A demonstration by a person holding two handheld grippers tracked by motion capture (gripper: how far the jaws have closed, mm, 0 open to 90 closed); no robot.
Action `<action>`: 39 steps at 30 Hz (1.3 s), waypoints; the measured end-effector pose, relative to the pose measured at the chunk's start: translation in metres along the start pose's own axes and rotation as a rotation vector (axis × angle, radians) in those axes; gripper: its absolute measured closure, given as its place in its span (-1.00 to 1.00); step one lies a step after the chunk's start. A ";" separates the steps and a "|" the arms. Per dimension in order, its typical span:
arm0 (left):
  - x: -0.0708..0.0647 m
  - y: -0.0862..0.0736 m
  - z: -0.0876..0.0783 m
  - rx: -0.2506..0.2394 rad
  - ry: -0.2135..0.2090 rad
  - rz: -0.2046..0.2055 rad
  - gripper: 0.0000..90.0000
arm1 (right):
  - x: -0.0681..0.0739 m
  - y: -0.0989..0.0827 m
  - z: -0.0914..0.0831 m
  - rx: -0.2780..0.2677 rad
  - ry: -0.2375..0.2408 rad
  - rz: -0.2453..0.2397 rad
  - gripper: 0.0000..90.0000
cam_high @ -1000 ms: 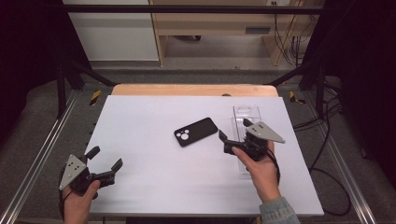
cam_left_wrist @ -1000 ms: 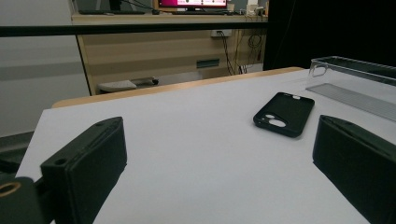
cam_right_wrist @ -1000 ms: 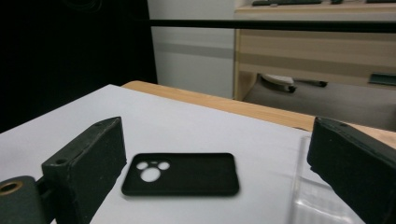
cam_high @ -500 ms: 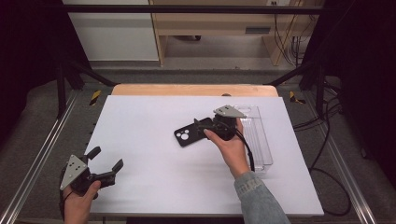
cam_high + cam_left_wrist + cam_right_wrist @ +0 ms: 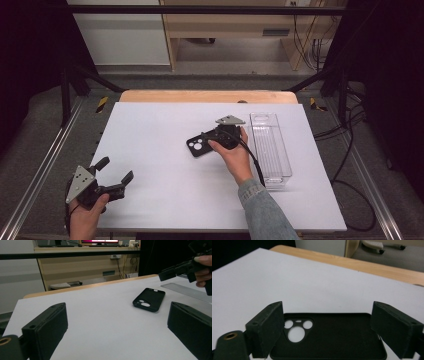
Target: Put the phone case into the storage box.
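A black phone case (image 5: 199, 146) lies hollow side up near the middle of the white table (image 5: 150, 130), camera cut-outs at its left end. My right gripper (image 5: 209, 139) hovers at the case's right end, pointing left. In the right gripper view the case (image 5: 332, 335) lies between and below the jaws of the right gripper (image 5: 327, 315). Those jaws have just been closing a little, and their pads stand apart from the case. My left gripper (image 5: 116, 170) rests open at the table's near left corner, with nothing between its jaws. It looks toward the case (image 5: 149, 299) and the right gripper (image 5: 172, 271).
A clear plastic tray (image 5: 270, 147) lies lengthwise just right of the right hand. A wooden strip (image 5: 207, 96) runs along the table's far edge. Metal rails border the table on both sides.
The right hand has swung left, from over the clear tray to the phone case, and sunk a little. The left gripper has not moved.
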State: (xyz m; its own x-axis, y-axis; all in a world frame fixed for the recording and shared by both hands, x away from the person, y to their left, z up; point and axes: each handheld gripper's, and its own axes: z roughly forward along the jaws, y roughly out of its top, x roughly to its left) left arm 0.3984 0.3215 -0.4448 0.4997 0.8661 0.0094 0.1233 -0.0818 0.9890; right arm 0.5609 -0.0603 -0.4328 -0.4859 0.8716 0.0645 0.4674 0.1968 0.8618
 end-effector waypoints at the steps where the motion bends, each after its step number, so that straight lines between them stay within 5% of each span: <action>1: 0.000 0.000 0.000 0.000 0.000 0.000 -0.93 | 0.000 -0.001 0.002 0.011 -0.003 0.001 -0.59; 7: -0.001 0.000 0.001 0.001 -0.002 0.002 -0.93 | 0.001 -0.005 0.008 0.069 0.004 -0.026 -0.20; 18: -0.001 0.000 0.001 0.004 -0.003 0.006 -0.93 | 0.008 -0.012 0.012 0.126 0.064 -0.146 0.84; 27: -0.002 0.000 0.001 0.004 -0.004 0.008 -0.93 | 0.019 -0.021 0.022 0.165 0.107 -0.198 1.00; 39: -0.002 0.000 0.002 0.005 -0.007 0.008 -0.93 | 0.038 -0.031 0.038 0.215 0.178 -0.196 1.00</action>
State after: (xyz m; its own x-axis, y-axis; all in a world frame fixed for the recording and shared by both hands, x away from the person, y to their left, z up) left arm 0.3990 0.3190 -0.4450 0.5064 0.8621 0.0162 0.1235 -0.0912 0.9881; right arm 0.5557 -0.0164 -0.4764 -0.6945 0.7194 0.0116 0.4883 0.4594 0.7419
